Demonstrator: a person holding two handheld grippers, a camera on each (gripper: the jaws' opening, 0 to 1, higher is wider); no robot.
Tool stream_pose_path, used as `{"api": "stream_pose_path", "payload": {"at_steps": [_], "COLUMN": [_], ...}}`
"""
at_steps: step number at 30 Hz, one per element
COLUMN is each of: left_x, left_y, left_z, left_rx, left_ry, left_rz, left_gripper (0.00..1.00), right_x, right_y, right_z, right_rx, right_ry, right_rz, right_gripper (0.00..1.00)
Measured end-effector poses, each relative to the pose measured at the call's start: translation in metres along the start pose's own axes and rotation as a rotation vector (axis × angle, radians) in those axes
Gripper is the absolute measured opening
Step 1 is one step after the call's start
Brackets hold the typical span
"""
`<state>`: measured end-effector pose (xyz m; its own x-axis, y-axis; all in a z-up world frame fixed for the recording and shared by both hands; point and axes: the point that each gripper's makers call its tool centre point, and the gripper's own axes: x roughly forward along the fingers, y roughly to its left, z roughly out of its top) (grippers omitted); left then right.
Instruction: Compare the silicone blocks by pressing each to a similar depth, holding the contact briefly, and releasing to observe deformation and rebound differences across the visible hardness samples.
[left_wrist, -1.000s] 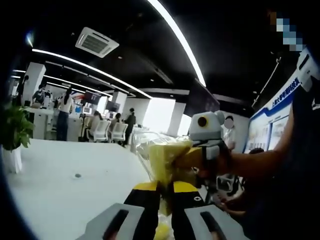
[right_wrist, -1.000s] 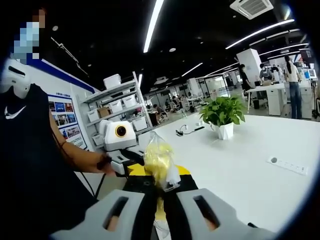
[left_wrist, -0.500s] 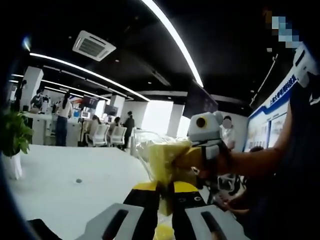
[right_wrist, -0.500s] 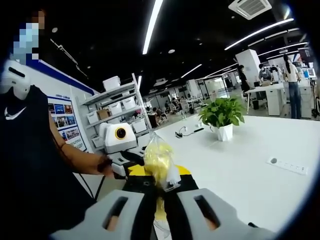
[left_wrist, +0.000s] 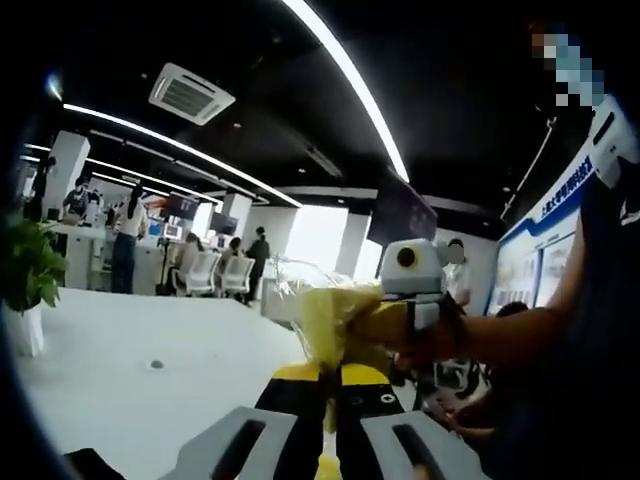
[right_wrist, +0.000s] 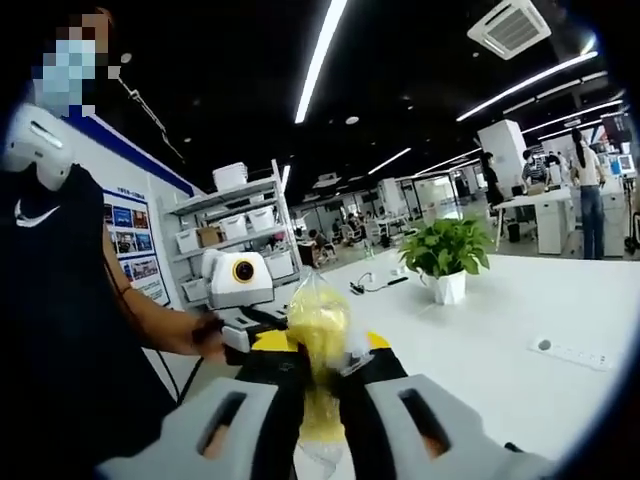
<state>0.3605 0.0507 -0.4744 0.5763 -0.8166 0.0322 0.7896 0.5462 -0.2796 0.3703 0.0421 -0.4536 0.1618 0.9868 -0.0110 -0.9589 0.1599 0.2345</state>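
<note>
1. Table (right_wrist: 520, 300): broad and white, it lies well below and beyond both grippers, with a potted plant (right_wrist: 447, 250) standing on it; nothing yellow rests on it that I can see.

2. Person (right_wrist: 60, 290): dark-shirted, holding both tools up in the air, facing each other across the thing between them.

3. Bag (left_wrist: 335, 320): a clear plastic bag with a yellow block inside, held off the table. It sits straight ahead of each gripper, right at the jaw tips, so neither hand is nearer; both already have it.

4. Left gripper (left_wrist: 330, 385): jaws nearly together, pinching the lower end of the bag, which rises up and away from the tips.

5. Right gripper (right_wrist: 318, 365): jaws likewise drawn close on the yellow bag, gripping it from the opposite side; in the left gripper view its jaws reach in from the right onto the block.

6. Judgement: the squeeze runs across the bag between two opposed grips, so any release should start there. Whether the block itself is compressed, I cannot tell.
</note>
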Motion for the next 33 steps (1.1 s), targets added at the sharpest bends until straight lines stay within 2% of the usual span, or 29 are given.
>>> {"api": "stream_pose_path", "payload": {"at_steps": [2,4,6,10,13,16,28,33], "left_x": [0.0,0.001,0.002,0.003,0.003,0.002,0.0,-0.001], "left_y": [0.001,0.001,0.001,0.0,0.004,0.007,0.008,0.013], "left_z": [0.001,0.002,0.002,0.005,0.007,0.009,0.012,0.009], "left_rx": [0.004,0.004,0.01,0.01,0.001,-0.006,-0.02,-0.074], "left_ry": [-0.001,-0.003,-0.006,-0.016,-0.024,-0.027,-0.031,-0.016], "left_rz": [0.004,0.003,0.003,-0.004,0.002,0.009,0.01,0.012], "left_gripper": [0.0,0.0,0.0,0.0,0.0,0.0,0.01,0.01], "right_x": [-0.002,-0.003,-0.006,-0.01,-0.014,-0.018,-0.041,-0.05], "right_y": [-0.013,-0.016,-0.02,-0.028,-0.034,-0.04,-0.048,-0.052], "right_z": [0.002,0.003,0.002,0.002,0.004,0.003,0.003,0.0], "right_rx": [-0.012,-0.021,-0.031,-0.037,-0.035,-0.008,-0.033,-0.047], "right_ry": [-0.012,-0.018,-0.015,-0.017,-0.035,-0.04,-0.044,-0.022], "right_rz": [-0.062,-0.074,-0.095,-0.137,-0.17,-0.203,-0.259,-0.283], "right_gripper": [0.25,0.34,0.39,0.59,0.8,0.97,0.97,0.97]}}
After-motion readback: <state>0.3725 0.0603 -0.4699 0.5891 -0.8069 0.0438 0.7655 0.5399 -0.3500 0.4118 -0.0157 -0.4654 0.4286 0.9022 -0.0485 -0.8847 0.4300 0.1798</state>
